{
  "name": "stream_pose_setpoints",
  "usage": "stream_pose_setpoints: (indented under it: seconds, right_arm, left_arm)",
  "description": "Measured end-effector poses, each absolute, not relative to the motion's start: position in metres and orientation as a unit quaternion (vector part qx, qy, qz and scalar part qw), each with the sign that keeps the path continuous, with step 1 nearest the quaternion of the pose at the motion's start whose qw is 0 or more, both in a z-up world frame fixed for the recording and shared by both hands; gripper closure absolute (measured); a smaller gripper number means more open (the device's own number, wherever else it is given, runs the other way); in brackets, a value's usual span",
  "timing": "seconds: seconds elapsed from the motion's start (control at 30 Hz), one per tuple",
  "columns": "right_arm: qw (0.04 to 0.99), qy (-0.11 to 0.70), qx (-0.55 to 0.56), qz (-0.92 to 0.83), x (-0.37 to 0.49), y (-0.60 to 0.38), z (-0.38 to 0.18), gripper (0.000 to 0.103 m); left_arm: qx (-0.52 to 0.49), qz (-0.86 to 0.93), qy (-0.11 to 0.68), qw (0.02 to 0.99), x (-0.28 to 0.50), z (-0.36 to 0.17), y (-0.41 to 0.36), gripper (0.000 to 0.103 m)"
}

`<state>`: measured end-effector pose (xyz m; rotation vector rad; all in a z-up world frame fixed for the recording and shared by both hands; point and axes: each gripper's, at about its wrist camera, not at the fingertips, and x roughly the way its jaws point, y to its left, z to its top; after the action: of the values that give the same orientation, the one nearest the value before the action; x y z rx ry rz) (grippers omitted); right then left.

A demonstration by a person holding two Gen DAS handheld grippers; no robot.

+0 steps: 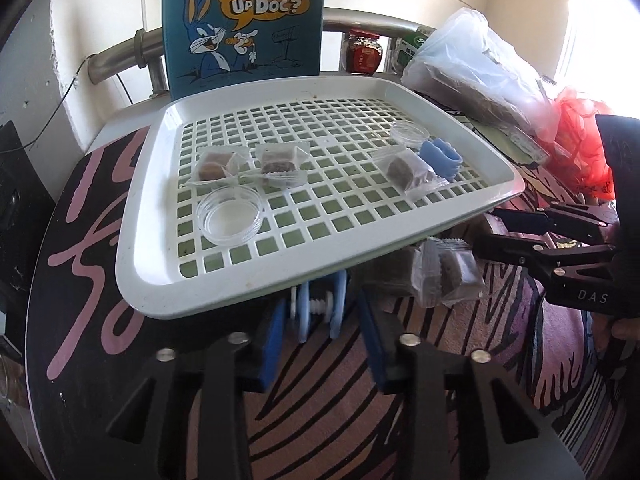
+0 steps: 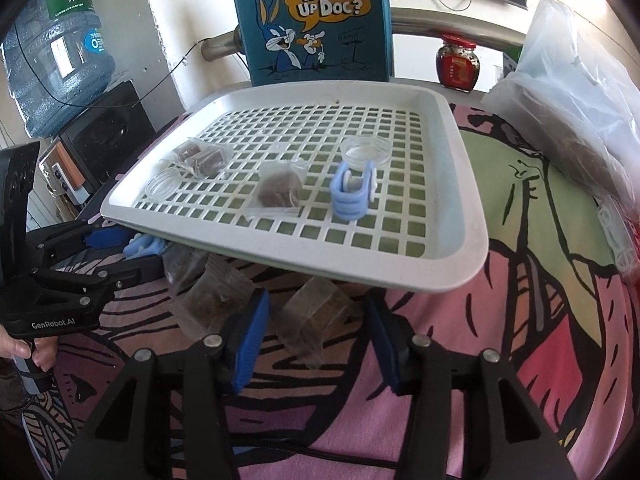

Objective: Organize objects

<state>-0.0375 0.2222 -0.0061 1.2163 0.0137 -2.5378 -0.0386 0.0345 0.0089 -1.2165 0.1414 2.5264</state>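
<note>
Both your grippers, left gripper (image 1: 320,344) & right gripper (image 2: 316,340), gape wide w/ nothing held; snack packet (image 2: 316,316) could skid under tray (image 2: 460,248)

Odds and ends around the patterned table

A blue Bugs Bunny board (image 2: 310,20) reading "What's Up Doc?" stands upright at top centre, with a metal pipe (image 2: 218,46) running behind it. To its right sits a red-lidded jar (image 2: 458,64) of dark red contents. A clear plastic bag (image 2: 572,96) slumps at the right edge, and in the left view a red bag (image 1: 580,140) lies beside it. Upper left, a water jug (image 2: 60,52) stands above a black box (image 2: 108,128). A cartoon-print cloth (image 2: 532,280) covers the table.
</note>
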Motion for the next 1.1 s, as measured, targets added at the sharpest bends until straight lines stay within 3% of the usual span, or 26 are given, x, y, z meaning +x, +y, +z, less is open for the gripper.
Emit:
stream_pose_setpoints:
  seconds: [0.07, 0.2, 0.63, 1.1]
  right_arm:
    - [0.169, 0.012, 0.422, -0.891, -0.034, 0.219, -0.005, 0.067]
    - [0.175, 0.014, 0.413, -0.893, -0.022, 0.219, -0.001, 0.07]
    - [0.208, 0.013, 0.298, -0.932, 0.014, 0.189, 0.052, 0.07]
    - [0.207, 0.027, 0.267, -0.941, 0.016, 0.186, 0.036, 0.07]
  left_arm:
    - [-0.427, 0.887, 0.055, 0.169, -0.034, 0.009, 0.036, 0.078]
    - [-0.425, 0.888, 0.046, 0.171, -0.016, 0.012, 0.032, 0.078]
    - [-0.314, 0.94, 0.038, 0.13, -0.001, 0.052, 0.028, 0.078]
    - [-0.305, 0.945, 0.019, 0.113, -0.006, 0.042, 0.015, 0.078]
